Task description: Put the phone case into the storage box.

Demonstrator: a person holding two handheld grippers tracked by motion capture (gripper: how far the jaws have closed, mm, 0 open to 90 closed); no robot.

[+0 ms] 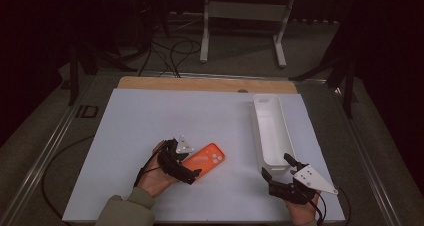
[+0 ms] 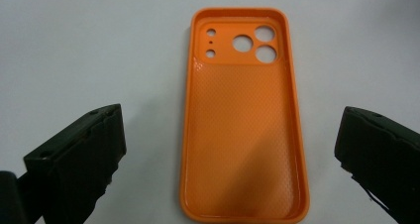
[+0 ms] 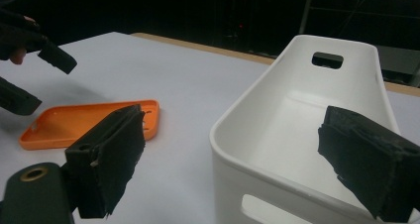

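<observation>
An orange phone case (image 1: 206, 158) lies flat on the white table, hollow side up. In the left gripper view the case (image 2: 240, 130) has its camera cut-outs at the far end. My left gripper (image 1: 190, 161) is open, one jaw on either side of the case's near end (image 2: 230, 122), and nothing shows it touching. In the right gripper view the case (image 3: 74, 122) lies at the left, below the left gripper (image 3: 42, 80). My right gripper (image 1: 277, 167) stands open at the near end of a long white bin (image 1: 257, 131), with the bin's near rim (image 3: 257, 105) between its jaws (image 3: 237, 149).
The white table top (image 1: 150, 116) has a wooden strip (image 1: 200, 83) along its far edge. The bin looks empty and has a handle slot (image 3: 327, 60) in its far wall. Beyond the table are a white stand (image 1: 245, 16), cables on the floor, and dark tripod legs.
</observation>
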